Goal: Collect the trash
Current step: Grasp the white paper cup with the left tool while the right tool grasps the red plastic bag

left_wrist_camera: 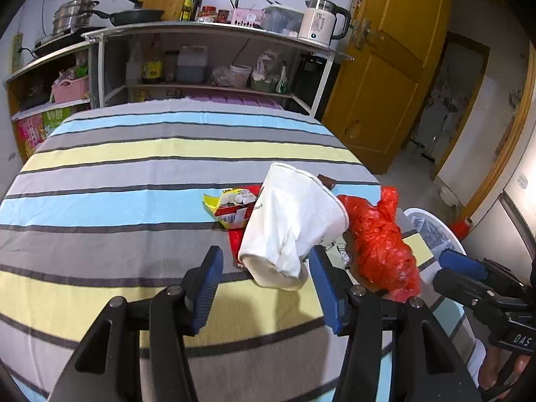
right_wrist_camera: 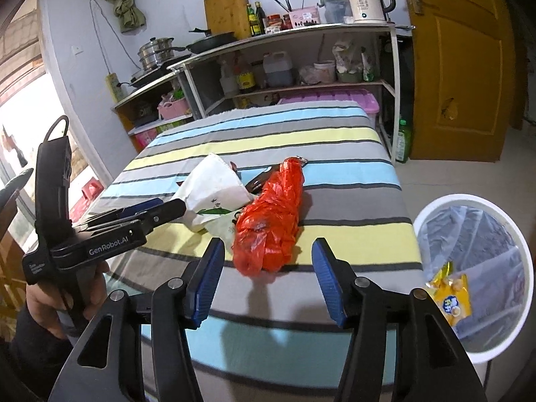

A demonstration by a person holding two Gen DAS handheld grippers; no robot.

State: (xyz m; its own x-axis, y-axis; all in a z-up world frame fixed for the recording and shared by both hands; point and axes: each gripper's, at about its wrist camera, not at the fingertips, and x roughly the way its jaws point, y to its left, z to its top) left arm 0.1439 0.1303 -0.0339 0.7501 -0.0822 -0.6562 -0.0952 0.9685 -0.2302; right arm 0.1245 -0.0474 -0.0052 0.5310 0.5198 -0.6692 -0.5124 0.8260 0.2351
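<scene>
A crumpled white paper cup (left_wrist_camera: 291,217) lies on the striped tablecloth (left_wrist_camera: 134,167). My left gripper (left_wrist_camera: 264,254) is open, its blue pads either side of the cup's near end without pressing on it. Beside the cup lie a yellow-and-red snack wrapper (left_wrist_camera: 231,209) and a crumpled red plastic bag (left_wrist_camera: 378,238). In the right wrist view the red bag (right_wrist_camera: 271,221) sits just ahead of my open right gripper (right_wrist_camera: 268,248), with its near end between the fingertips and untouched. The white cup (right_wrist_camera: 214,184) is to the bag's left, with the left gripper (right_wrist_camera: 171,206) beside it.
A white bin (right_wrist_camera: 435,206) with a clear liner stands off the table's right edge, a yellow packet (right_wrist_camera: 452,294) inside it. A dark wrapper (right_wrist_camera: 258,181) lies behind the red bag. Shelves with kitchenware (right_wrist_camera: 301,67) stand beyond the table, and a yellow door (right_wrist_camera: 462,67) is at the right.
</scene>
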